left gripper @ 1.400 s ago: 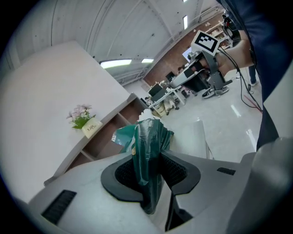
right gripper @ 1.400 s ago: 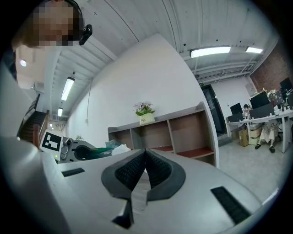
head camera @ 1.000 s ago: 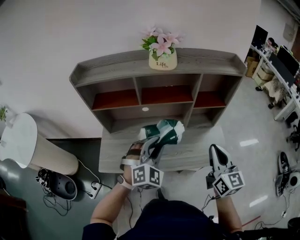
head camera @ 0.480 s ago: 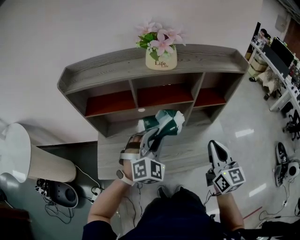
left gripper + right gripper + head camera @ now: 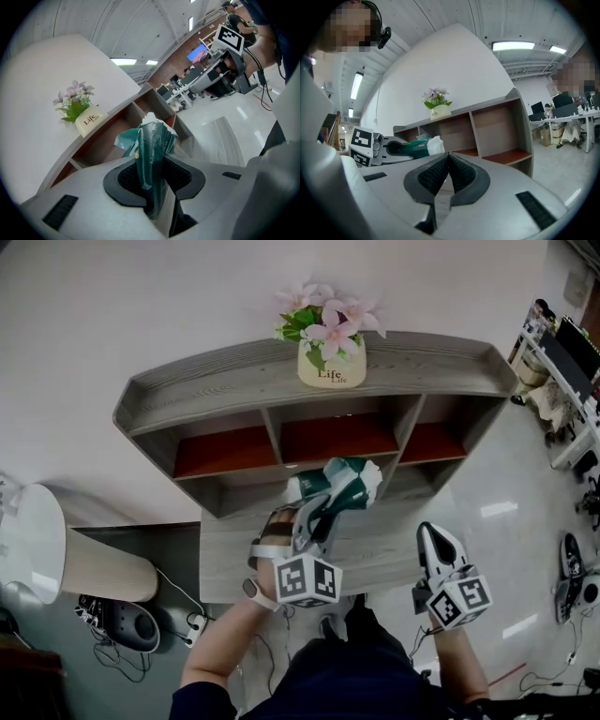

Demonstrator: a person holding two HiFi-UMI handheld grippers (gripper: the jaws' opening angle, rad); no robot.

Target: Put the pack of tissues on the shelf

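1. left hand-held gripper (image 5: 317, 512): jaws are clamped on the pack (image 5: 339, 486). in the left gripper view the green wrapper stands pinched between the two black pads, with its crumpled top rising above them.
2. pack: green and white, soft, wrinkled. it hangs in the air at the end of the left jaws, clear of the table (image 5: 394, 549). in the head view it lies in front of the shelf (image 5: 187, 390), below the middle compartment. none of the views shows whether it touches the shelf.
3. right hand-held gripper (image 5: 434, 542): jaws are together, with the pad tips meeting and nothing between them. it is held over the right front part of the table, well apart from the pack and lower in the head view than the left one.
4. shelf: grey wood, standing at the back of the table against a white wall. it has a rimmed top board and three open compartments in a row with red-brown floors. a lower opening shows under the left and middle compartments.
5. pot (image 5: 331, 367): cream, printed with "life", holding pink flowers. it stands upright on the top board, above the middle compartment.
6. table: grey wood grain. its visible surface between the shelf and the person carries nothing.
7. floor, left of the table: a pale cylinder (image 5: 89, 563) with a white top, and dark shoes (image 5: 127, 622) beside cables.
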